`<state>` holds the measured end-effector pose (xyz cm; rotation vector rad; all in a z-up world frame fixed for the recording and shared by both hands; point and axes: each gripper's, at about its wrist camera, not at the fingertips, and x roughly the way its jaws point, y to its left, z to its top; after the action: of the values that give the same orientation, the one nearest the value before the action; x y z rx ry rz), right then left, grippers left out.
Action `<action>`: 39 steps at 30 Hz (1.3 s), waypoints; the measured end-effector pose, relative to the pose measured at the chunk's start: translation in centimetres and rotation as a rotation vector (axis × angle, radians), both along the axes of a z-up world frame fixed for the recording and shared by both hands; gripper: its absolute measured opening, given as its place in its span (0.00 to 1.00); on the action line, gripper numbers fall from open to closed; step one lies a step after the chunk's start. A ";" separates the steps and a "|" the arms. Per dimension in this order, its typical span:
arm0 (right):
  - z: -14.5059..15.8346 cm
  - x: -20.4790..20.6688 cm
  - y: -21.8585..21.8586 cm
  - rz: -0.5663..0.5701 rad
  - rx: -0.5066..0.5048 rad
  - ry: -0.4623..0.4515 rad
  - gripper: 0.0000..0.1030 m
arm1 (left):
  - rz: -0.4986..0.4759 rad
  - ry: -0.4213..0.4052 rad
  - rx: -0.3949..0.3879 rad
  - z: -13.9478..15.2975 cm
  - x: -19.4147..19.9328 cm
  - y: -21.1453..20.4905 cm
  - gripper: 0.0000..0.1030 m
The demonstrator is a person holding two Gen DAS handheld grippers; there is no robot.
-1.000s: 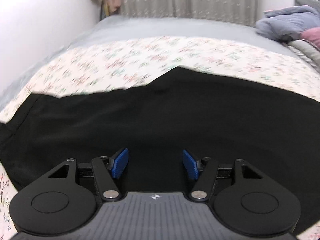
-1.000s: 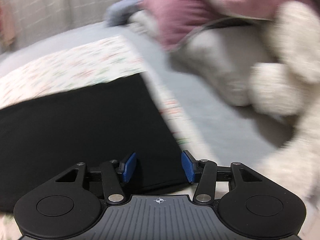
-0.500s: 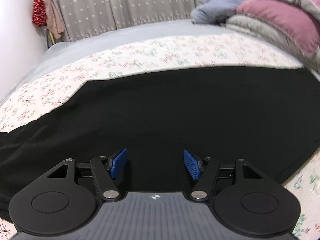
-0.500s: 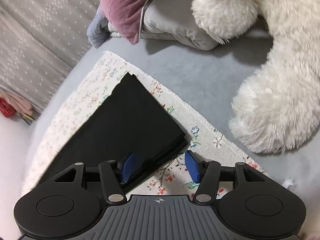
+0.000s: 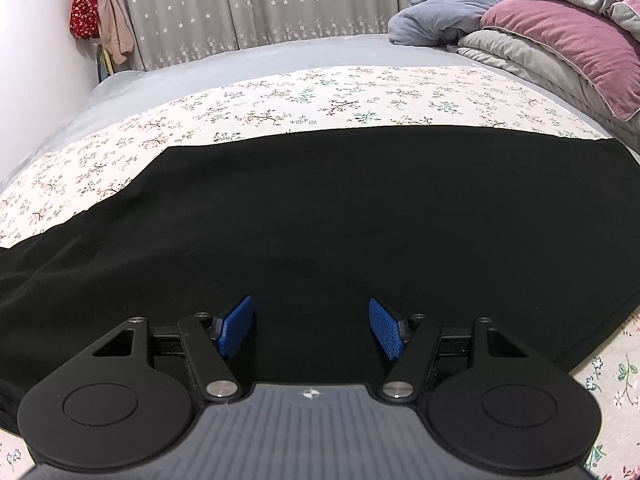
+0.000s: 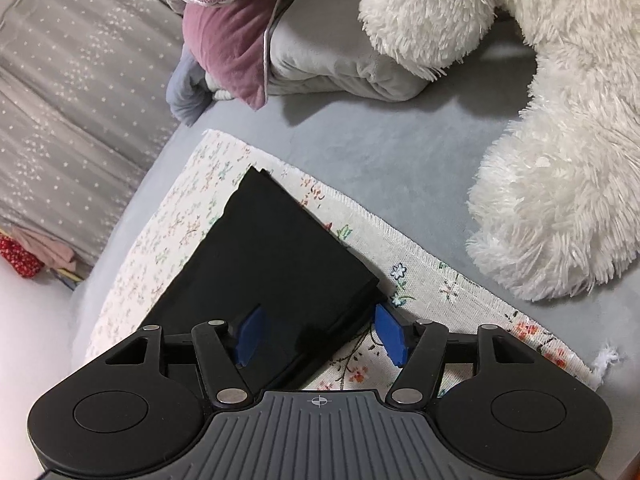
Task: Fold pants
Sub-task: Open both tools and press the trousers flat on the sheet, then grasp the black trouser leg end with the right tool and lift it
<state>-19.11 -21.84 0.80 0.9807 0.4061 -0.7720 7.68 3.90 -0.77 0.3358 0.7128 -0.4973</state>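
Note:
Black pants (image 5: 328, 220) lie flat on a floral cloth (image 5: 280, 112) on the bed, folded lengthwise. My left gripper (image 5: 312, 330) is open and empty, hovering low over the middle of the pants. In the right wrist view the pants' end (image 6: 272, 264) shows as a dark rectangle with stacked hem edges at its near corner. My right gripper (image 6: 320, 334) is open and empty, its blue pads (image 6: 390, 334) straddling that hem corner from just above.
A white fluffy plush (image 6: 560, 160) lies right of the cloth. Pink and grey bedding (image 6: 280, 40) is piled behind it, also seen in the left wrist view (image 5: 560, 36). Grey curtains (image 5: 260, 8) and a white wall (image 5: 36, 80) bound the bed.
Both grippers swung their views; the left now looks along the pants toward the bedding, and the right rose to look down on the hem corner. Both stayed open.

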 end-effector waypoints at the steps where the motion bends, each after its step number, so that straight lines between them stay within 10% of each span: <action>1: 0.0 0.0 0.1 -0.008 -0.001 -0.002 0.60 | 0.001 0.002 -0.001 -0.1 0.1 0.0 0.80; 10: -0.6 2.4 1.6 -0.072 -0.156 0.068 0.58 | 0.032 0.028 -0.010 -0.1 0.2 -0.6 0.80; 15: -0.9 3.7 1.6 -0.108 -0.129 0.076 0.09 | 0.040 0.046 -0.016 0.0 0.5 -0.7 0.81; 21: 0.2 4.6 2.7 -0.165 -0.166 0.072 0.08 | 0.039 0.061 -0.028 0.0 0.5 -0.6 0.82; 28: 4.7 9.1 7.9 -0.120 -0.490 0.127 0.08 | 0.069 0.164 -0.140 1.1 1.8 1.4 0.84; 33: 7.5 15.6 16.2 0.102 -0.851 0.142 0.08 | 0.132 0.205 -0.260 2.6 3.4 4.9 0.86; 39: 2.0 23.9 32.7 0.725 -1.330 0.273 0.08 | 0.202 0.347 -0.413 1.8 5.0 8.4 0.86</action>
<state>4.75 10.87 2.76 -0.5208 0.3411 -0.3425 12.67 12.25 1.07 -0.2142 0.9462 -0.5017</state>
